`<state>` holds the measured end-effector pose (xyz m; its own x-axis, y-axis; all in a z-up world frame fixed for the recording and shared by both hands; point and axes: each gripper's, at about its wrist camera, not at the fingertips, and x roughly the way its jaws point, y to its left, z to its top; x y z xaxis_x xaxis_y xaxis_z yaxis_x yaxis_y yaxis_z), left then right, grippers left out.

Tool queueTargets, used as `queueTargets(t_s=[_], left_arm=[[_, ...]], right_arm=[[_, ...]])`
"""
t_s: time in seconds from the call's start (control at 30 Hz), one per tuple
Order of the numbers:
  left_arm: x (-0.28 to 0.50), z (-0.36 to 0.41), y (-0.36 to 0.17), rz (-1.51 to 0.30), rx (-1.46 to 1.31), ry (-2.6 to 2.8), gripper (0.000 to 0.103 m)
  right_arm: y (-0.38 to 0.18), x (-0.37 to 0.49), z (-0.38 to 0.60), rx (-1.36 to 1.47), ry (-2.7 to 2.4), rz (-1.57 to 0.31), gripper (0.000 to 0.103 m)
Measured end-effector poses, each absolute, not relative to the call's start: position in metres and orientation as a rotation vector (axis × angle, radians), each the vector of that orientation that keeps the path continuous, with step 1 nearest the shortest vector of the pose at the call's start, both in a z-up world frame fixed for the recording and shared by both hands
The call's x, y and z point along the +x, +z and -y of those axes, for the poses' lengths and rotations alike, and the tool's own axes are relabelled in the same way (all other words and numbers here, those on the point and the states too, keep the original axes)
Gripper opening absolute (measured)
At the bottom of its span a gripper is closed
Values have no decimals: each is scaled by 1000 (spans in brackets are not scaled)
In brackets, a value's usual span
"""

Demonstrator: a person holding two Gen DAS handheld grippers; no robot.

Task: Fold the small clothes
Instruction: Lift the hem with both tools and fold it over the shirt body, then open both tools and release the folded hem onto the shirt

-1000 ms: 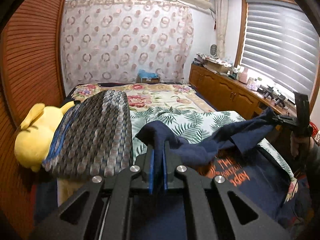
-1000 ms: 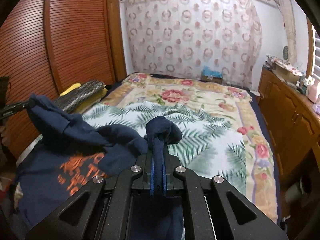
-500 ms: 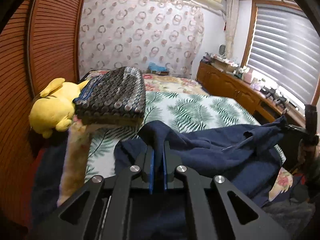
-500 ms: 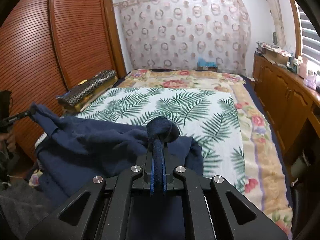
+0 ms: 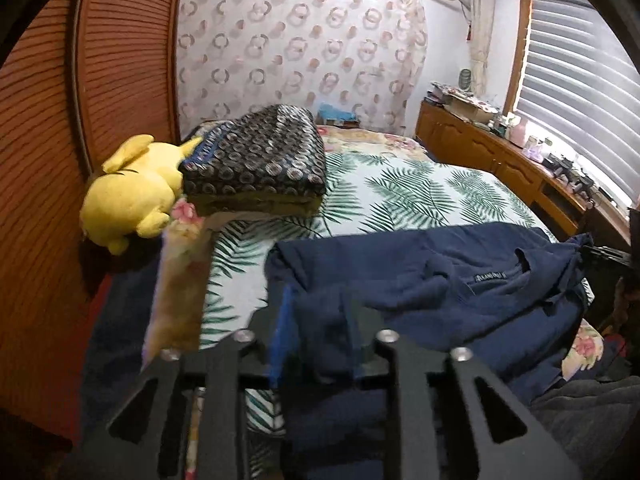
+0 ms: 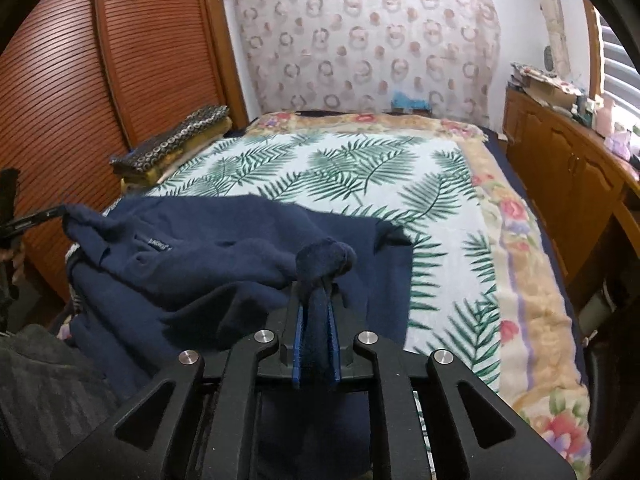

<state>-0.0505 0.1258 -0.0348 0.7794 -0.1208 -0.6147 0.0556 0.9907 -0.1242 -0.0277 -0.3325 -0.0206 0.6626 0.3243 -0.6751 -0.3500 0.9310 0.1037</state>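
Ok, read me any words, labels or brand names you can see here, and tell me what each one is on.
Neck label inside the navy shirt: pale lettering on a dark strip, too small and blurred to read.
Same label in the right wrist view: appears upside down, also unreadable.
Nothing else in either view carries readable text.
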Motion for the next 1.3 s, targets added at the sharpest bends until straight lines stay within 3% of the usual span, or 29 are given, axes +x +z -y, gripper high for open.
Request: queueTargets(t_s=[0.07,0.13,0.2,0.3,0.67,0.97,1.17,1.3], left_arm=[[-48,-128,-30,-655,-94,-90,36],[-44,-130,-29,-650,-80,-84,52],[-34,-129,-29,-652,-64,-84,58],[-15,-130,-32,-667,-50,-90,59],[70,-132,-61,-758,-25,-97,59],[84,-122,-104,-864,-41,-114,59],[85,-117,-110,-860,-23,-103,59],[86,-116,-112,-850,-24,-101,59]], right_arm=[[-13,-29,336,-44,365,-735,18],[-5,-29,340,-47,346,-715,30],[2,-26,344,-53,328,-694,31],[8,-17,346,-77,290,-678,35],[-26,59,339,-77,270,-761,36],[-62,88,337,-60,274,-884,36],[-66,99,326,-89,303,-923,30],[-67,104,322,-135,301,-928,12]])
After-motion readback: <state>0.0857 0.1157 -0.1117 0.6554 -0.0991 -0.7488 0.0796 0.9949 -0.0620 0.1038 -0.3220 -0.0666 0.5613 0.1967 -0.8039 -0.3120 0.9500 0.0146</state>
